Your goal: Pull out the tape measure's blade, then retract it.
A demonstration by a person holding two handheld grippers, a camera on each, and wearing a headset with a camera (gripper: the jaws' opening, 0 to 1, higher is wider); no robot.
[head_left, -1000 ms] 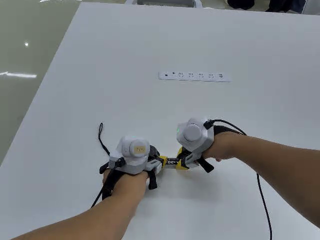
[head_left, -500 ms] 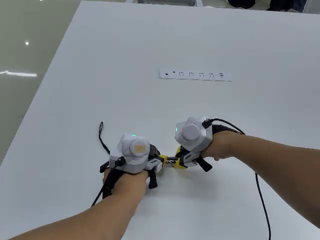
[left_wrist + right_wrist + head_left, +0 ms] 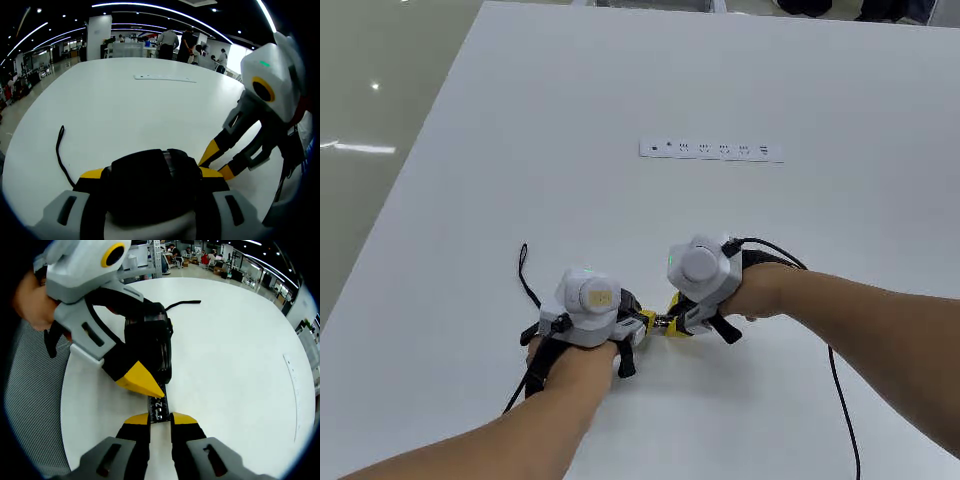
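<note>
Firstly, the head view. Both claws meet low on the white counter (image 3: 620, 80), toward its six o'clock edge. The left claw (image 3: 638, 326) points to three o'clock and the right claw (image 3: 674, 325) to nine, with their tips near one another. A short length of blade (image 3: 661, 322) shows between them. A power strip (image 3: 710, 151) lies well apart at twelve o'clock. A black strap (image 3: 523, 272) trails at ten o'clock of the left claw.

Next, the left gripper view. The tape measure case (image 3: 152, 182) sits between the jaws, which stand narrow and clamp it on both flanks. Judged purpose: to anchor the case so that a pull moves the blade alone. The right claw enters from three o'clock, its yellow tips just beside the case.

Lastly, the right gripper view. The jaws stand nearly closed and pinch the blade flat, just at six o'clock of the case mouth. A printed "2" is legible. Little blade is out. Whether extension is starting or retraction is finishing cannot be told. Risk noted: an abrupt release would let the blade snap back.
</note>
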